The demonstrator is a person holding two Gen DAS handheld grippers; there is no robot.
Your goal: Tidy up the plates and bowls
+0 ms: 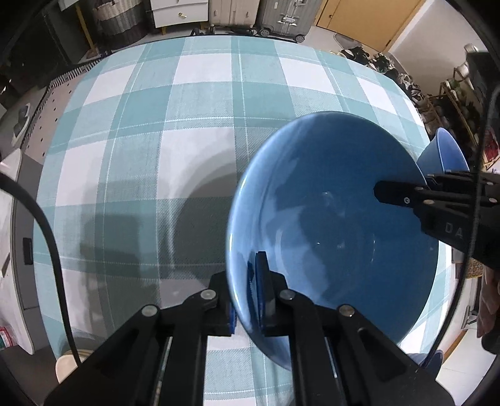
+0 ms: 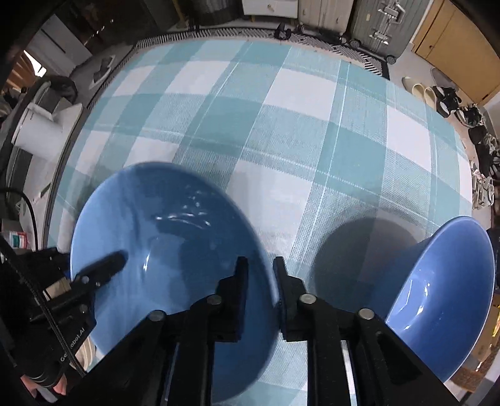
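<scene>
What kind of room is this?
Probably a lived-in home, maybe a dining or storage corner: a table with a checked tablecloth, suitcases along the wall, and shoes on the floor.

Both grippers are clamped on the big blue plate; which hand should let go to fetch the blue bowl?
Right, probably. The deep blue bowl stands beside the right gripper, on the far side from the left gripper, which can keep the wide blue ceramic plate.

table: teal and white checked tablecloth [image 1: 193, 103] | behind table: grey suitcases [image 2: 378, 25], white drawer cabinet [image 1: 179, 12] | right: shoes on floor [image 2: 443, 96], wooden door [image 2: 450, 34]
</scene>
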